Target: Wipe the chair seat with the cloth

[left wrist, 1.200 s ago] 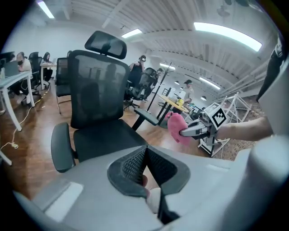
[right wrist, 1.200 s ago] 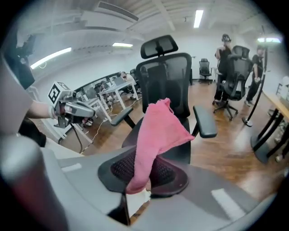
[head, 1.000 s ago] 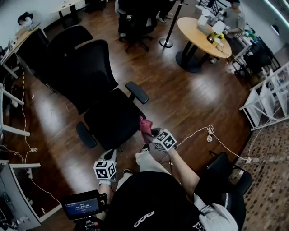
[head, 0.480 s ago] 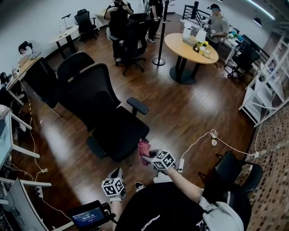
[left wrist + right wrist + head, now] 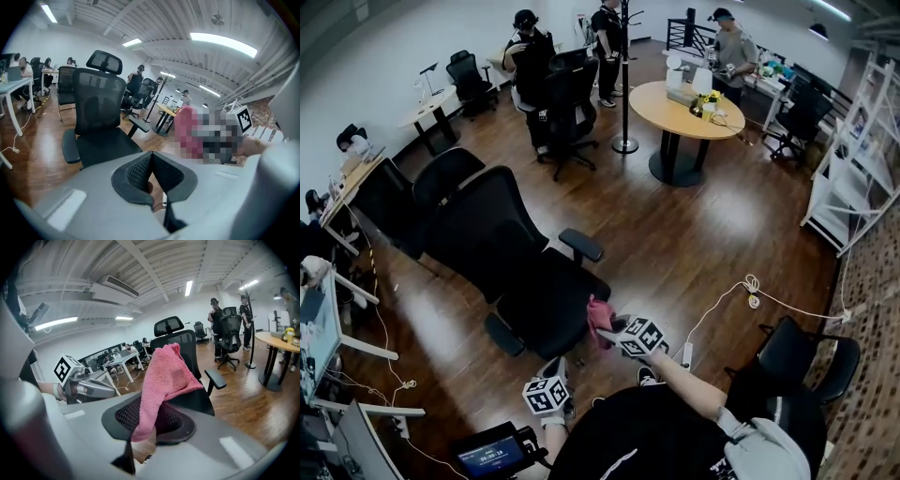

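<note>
The pink terry cloth (image 5: pixel 165 376) is pinched near its lower end between the tongs of the right gripper (image 5: pixel 151 420). Its long axis runs up from the pads; the broad free end stands upright above them and leans a little to the right; a short tail droops below. In the head view the cloth points away from the person, toward the black mesh-backed office chair (image 5: pixel 487 234); it sits at the front edge of the chair's black padded seat (image 5: pixel 558 300); whether it touches the seat I cannot tell. The left gripper (image 5: pixel 151 164) is near that same front edge on the person's side, its tongs pressed together on nothing.

The chair's front faces the person, its back upright, an armrest on each side; it stands on a dark glossy wooden plank floor (image 5: pixel 694 244); a white cable (image 5: pixel 753 284) trails over the boards to the right; white open shelving (image 5: pixel 853 169) lines the right wall; more black chairs (image 5: pixel 572 103) and several standing people (image 5: pixel 727 47) fill the far end of the room.
</note>
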Demonstrator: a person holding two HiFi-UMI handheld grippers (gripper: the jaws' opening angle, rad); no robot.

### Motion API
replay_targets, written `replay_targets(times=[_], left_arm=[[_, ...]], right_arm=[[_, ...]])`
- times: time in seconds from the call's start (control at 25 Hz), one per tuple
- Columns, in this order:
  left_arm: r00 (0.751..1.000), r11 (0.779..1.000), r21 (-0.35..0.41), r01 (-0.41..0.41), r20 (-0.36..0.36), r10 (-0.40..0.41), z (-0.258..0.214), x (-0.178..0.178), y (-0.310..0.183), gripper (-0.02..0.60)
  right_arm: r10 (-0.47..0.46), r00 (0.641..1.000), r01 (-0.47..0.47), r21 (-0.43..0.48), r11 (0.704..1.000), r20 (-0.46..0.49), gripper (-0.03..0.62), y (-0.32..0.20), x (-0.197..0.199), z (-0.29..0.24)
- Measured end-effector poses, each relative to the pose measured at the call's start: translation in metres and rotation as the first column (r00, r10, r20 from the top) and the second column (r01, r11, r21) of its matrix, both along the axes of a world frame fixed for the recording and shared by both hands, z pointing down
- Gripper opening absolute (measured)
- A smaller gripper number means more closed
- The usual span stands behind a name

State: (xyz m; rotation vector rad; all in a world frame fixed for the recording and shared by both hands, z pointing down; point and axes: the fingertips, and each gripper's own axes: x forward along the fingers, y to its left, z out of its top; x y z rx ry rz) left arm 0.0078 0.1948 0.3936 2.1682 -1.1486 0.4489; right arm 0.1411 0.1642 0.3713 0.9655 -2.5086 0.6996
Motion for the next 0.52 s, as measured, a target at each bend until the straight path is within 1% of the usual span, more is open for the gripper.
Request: replay_targets(times=[0.2,0.28,0.52], left_arm=[[0.999,0.999,0.005,-0.036,0.013,0.036,-0.002,0.029,-0.009,-0.006],[0.999,0.999,-0.002,-0.051,0.004,0.051,-0.002,0.038,-0.010,-0.006],[0.997,0.997,-0.027,-0.077,-0.014,0.077,0.005,0.060,-0.011,-0.006]], right_arm=[[0.037,0.999,-0.036,-0.010,0.999,0.014,0.063,-0.005,0.029,0.005],[0.046,0.998,-0.046,-0.012,0.999,0.031,0.063,-0.006,0.037,0.006],[0.045,0.996,-0.046,0.022,0.999,0.077,0.063,-0.005,0.053,0.008]])
